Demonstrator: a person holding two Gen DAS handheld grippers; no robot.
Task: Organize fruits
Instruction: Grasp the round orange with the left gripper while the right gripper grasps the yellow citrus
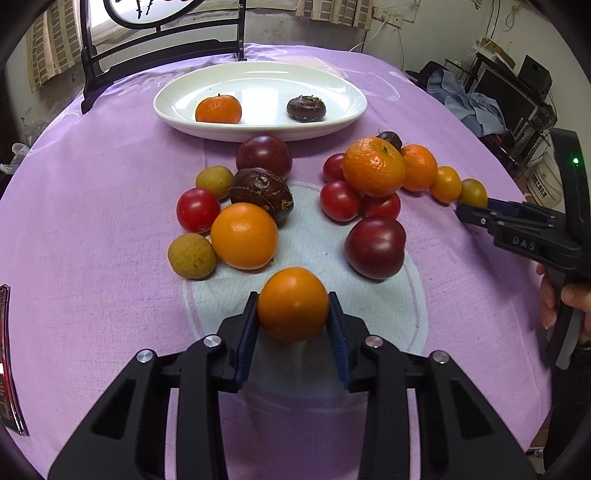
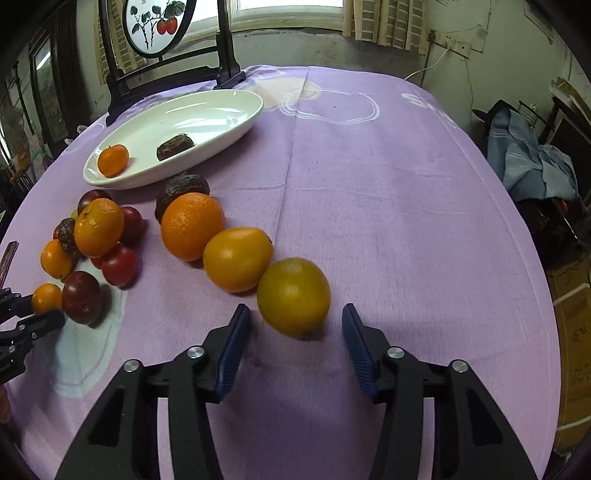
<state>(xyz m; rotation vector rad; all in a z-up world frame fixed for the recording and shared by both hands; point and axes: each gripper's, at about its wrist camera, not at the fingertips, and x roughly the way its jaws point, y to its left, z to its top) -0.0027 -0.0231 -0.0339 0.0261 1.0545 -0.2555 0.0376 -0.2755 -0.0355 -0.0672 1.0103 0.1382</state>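
My left gripper (image 1: 293, 314) is shut on an orange tomato (image 1: 293, 303), close above the purple tablecloth. A white oval plate (image 1: 258, 129) at the far side holds a mandarin (image 1: 218, 109) and a dark wrinkled fruit (image 1: 306, 108). Between plate and gripper lie two clusters of fruits: red tomatoes, dark tomatoes, mandarins, longans. My right gripper (image 2: 295, 328) is open, its pads on either side of a yellow-green tomato (image 2: 293, 296) without touching it. An orange tomato (image 2: 237, 258) and a mandarin (image 2: 192, 226) lie in a row behind it. The right gripper also shows in the left wrist view (image 1: 469, 208).
A dark wooden stand with a round painted screen (image 2: 159, 26) stands behind the plate (image 2: 173, 140). The table edge curves away on the right, with blue cloth (image 2: 532, 162) and clutter beyond. The left gripper (image 2: 22, 317) shows at the left of the right wrist view.
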